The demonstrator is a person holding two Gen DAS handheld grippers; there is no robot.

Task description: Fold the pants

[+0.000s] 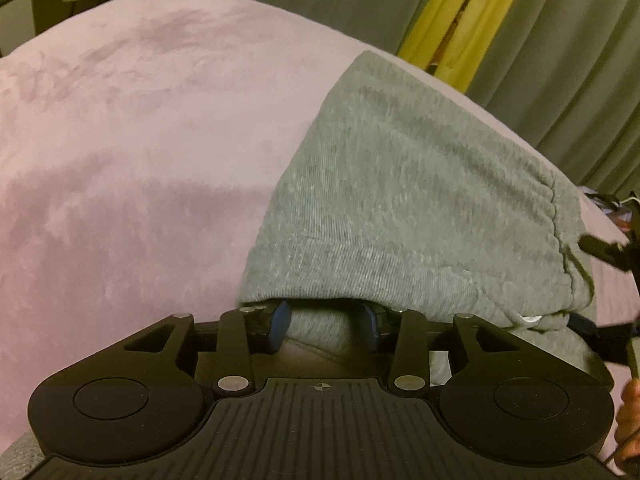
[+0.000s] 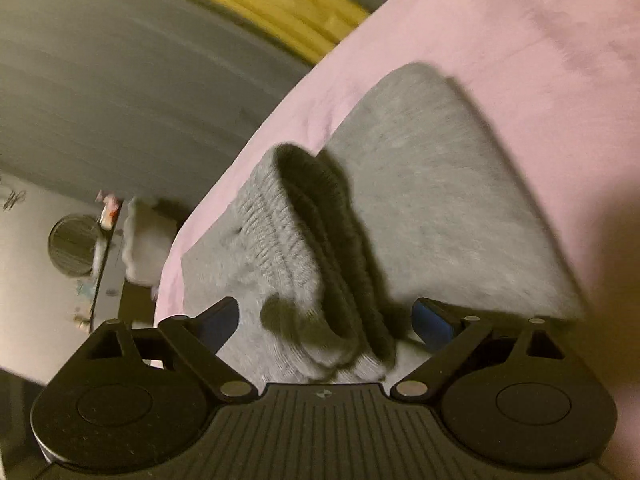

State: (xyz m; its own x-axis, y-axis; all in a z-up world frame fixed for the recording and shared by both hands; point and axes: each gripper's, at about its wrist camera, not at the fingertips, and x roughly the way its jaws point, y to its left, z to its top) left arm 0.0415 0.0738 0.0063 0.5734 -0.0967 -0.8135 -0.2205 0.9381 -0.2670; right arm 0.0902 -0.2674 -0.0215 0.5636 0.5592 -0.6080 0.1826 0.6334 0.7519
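Observation:
Grey sweatpants (image 1: 400, 200) lie folded on a pink bedspread (image 1: 140, 160). In the left wrist view my left gripper (image 1: 324, 326) sits under the near edge of the fabric. Its blue pads (image 1: 280, 324) stand a little apart with grey cloth between them, and their tips are hidden by the fabric. In the right wrist view the pants (image 2: 440, 208) show their ribbed elastic waistband (image 2: 304, 248), which rises between the fingers of my right gripper (image 2: 326, 320). Its blue pads (image 2: 430, 322) are wide apart, one on each side of the waistband. The right wrist view is motion-blurred.
Grey curtains (image 1: 560, 60) and a yellow strip (image 1: 460, 20) hang beyond the bed's far edge. In the right wrist view a round fan-like thing (image 2: 74, 246) and cluttered furniture (image 2: 120, 264) stand beside the bed. My right gripper's black frame (image 1: 616, 252) shows at the left view's right edge.

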